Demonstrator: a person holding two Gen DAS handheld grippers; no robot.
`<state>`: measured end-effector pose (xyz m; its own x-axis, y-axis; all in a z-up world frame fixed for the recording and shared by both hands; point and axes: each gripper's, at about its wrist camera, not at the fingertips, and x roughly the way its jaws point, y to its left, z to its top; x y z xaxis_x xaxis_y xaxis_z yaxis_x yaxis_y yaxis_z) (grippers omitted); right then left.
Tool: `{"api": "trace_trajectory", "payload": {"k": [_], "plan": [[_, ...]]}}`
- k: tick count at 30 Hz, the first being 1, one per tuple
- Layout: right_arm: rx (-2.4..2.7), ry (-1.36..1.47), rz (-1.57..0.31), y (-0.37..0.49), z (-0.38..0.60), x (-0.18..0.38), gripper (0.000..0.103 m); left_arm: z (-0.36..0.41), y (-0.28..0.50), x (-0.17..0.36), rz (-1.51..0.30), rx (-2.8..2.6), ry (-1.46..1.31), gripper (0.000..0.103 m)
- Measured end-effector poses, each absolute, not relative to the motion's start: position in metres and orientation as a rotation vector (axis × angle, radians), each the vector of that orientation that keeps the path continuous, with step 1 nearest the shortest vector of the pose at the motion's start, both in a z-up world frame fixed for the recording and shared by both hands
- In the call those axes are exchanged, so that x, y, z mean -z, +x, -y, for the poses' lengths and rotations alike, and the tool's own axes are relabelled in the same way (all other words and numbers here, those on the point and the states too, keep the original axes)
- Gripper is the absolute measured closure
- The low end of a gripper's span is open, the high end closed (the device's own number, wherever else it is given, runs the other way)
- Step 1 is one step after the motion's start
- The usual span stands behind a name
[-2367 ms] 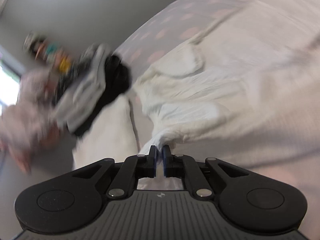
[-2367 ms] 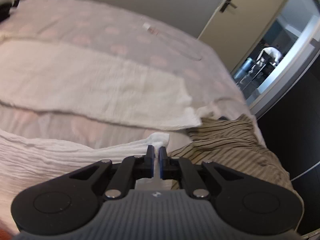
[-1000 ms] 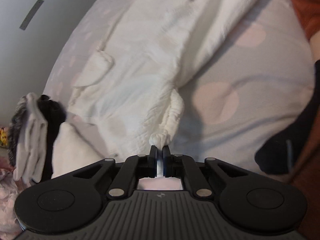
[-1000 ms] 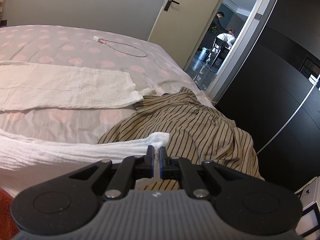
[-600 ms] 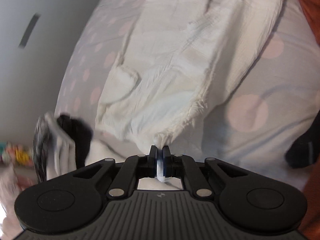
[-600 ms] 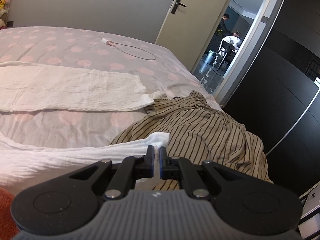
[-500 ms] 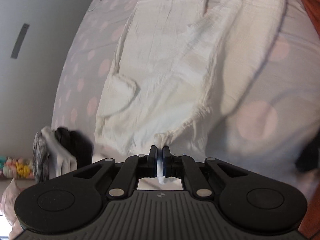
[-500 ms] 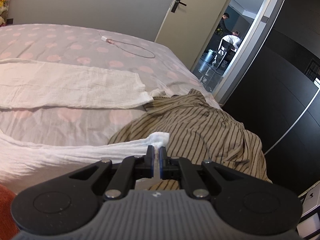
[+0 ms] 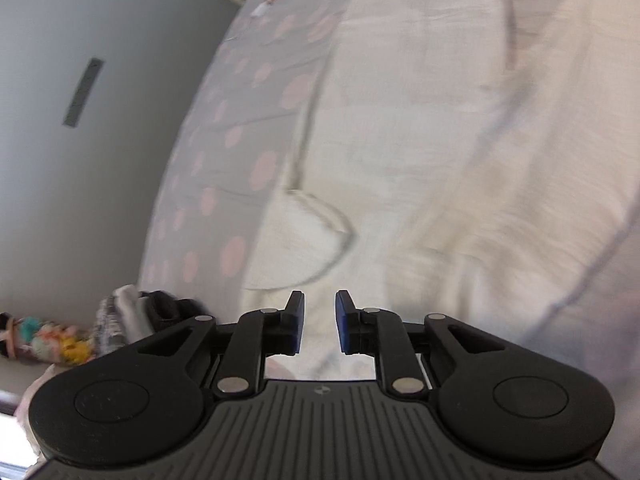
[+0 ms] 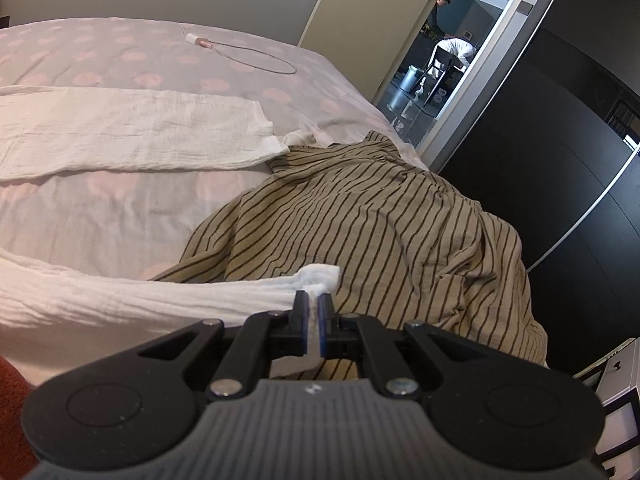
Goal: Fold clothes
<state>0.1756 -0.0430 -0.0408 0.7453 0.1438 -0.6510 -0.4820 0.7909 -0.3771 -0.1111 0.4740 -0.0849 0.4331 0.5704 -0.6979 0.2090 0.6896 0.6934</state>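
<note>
**A:** White crinkled cotton, a pair of trousers (image 9: 420,152) by the look of the two legs, spread across a grey bedspread (image 9: 240,120) dotted with pink. Where are the tongs?

**B:** The left gripper (image 9: 319,322) hangs just above the cloth with its jaws a clear gap apart and nothing between them. That view is blurred, so I cannot say exactly which part of the garment lies beneath, though a curved pocket flap (image 9: 308,240) shows just ahead of the fingers.

**A:** And the other hand?

**B:** The right gripper (image 10: 313,314) is closed tight on a bunched hem; a tuft of white pokes out above the fingers. That leg runs off to the left from the grip, lifted a little over a striped tan shirt (image 10: 380,232) heaped at the near corner of the bed. The other leg lies flat farther back.

**A:** So which step is this?

**B:** My reading: a fold in mid-course, one end pinned in the right jaws, the left hand free to take a fresh hold. One picture cannot tell how many folds are already in.

**A:** What does the next move need?

**B:** Probably a clean pinch by the left on an edge, taking one layer only, while the right keeps the leg taut and clear of the striped shirt. Thin, wrinkly cloth slips and bunches easily.
</note>
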Motion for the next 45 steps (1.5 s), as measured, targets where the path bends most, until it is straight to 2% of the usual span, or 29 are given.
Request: {"api": "trace_trajectory", "payload": {"k": [10,19,20,21,27,29,33,37,43,45], "plan": [[-0.358,-0.575,-0.672,0.184,0.036,0.055,0.097,-0.449,-0.134,0.153,-1.221,-0.146,0.899,0.083],[-0.357,-0.58,-0.676,0.185,0.032,0.054,0.097,-0.453,-0.127,0.193,-1.211,-0.253,0.886,0.082],[-0.358,-0.58,-0.676,0.185,0.032,0.055,0.097,-0.453,-0.126,0.196,-1.209,-0.268,0.879,0.087],[-0.359,-0.579,-0.676,0.185,0.031,0.055,0.097,-0.452,-0.125,0.199,-1.206,-0.282,0.871,0.096],[-0.36,-0.561,-0.629,0.183,0.034,0.043,0.097,-0.445,-0.153,0.162,-1.154,-0.323,0.857,0.098],[-0.337,-0.552,-0.593,0.182,0.037,0.035,0.103,-0.446,-0.169,0.144,-1.156,-0.341,0.844,0.098],[-0.262,-0.472,-0.546,0.192,0.051,0.016,0.103,-0.446,-0.202,0.111,-1.166,-0.355,0.796,0.098],[-0.313,-0.372,-0.574,0.205,0.054,0.008,0.103,-0.436,-0.222,0.109,-1.19,-0.344,0.858,0.098],[-0.544,-0.373,-0.748,0.223,0.014,0.025,0.094,-0.435,-0.219,0.132,-1.225,-0.333,0.859,0.097],[-0.592,-0.356,-0.825,0.236,0.001,0.035,0.074,-0.437,-0.216,0.138,-1.23,-0.341,0.84,0.097]]}}
